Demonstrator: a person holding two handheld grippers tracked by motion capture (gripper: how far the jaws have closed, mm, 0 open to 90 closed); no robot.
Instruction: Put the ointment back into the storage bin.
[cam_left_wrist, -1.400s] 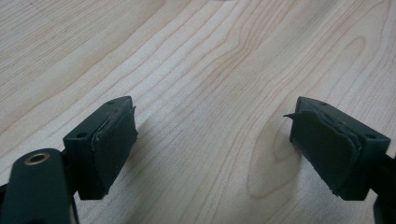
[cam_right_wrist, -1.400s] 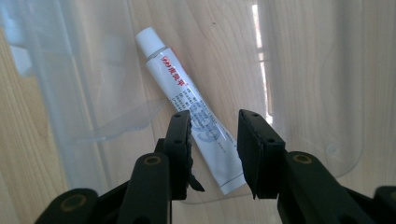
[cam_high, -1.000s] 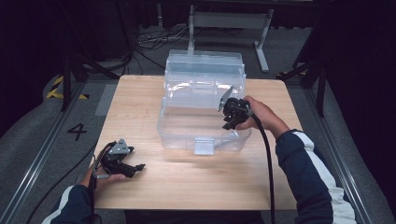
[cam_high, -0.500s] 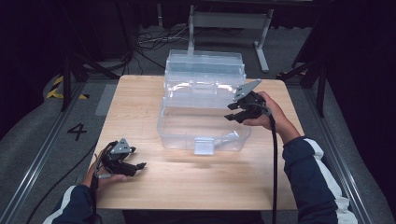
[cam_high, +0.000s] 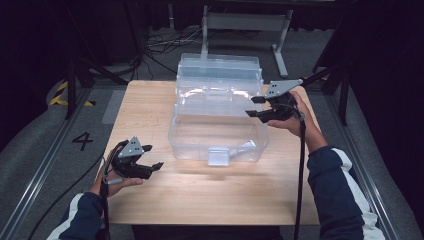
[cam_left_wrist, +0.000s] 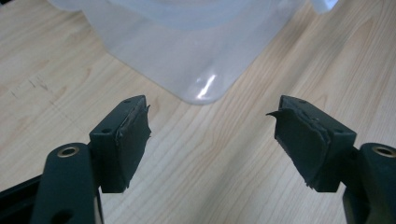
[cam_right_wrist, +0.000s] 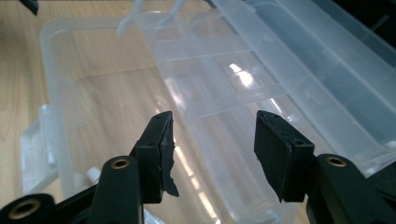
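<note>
Showing a painted "4" (cam_high: 83, 140) beside the table (cam_high: 150, 100).

— What carries everything here?
— A light wooden table (cam_high: 210, 200) with a pale grain, rectangular, standing on a grey floor.
— And what lies directly on it?
— A large clear plastic storage box (cam_high: 217, 132), open, sitting around the middle towards the far edge. Its see-through lid (cam_high: 219, 70) stands tilted back at the far side, at the table's far edge.
</note>
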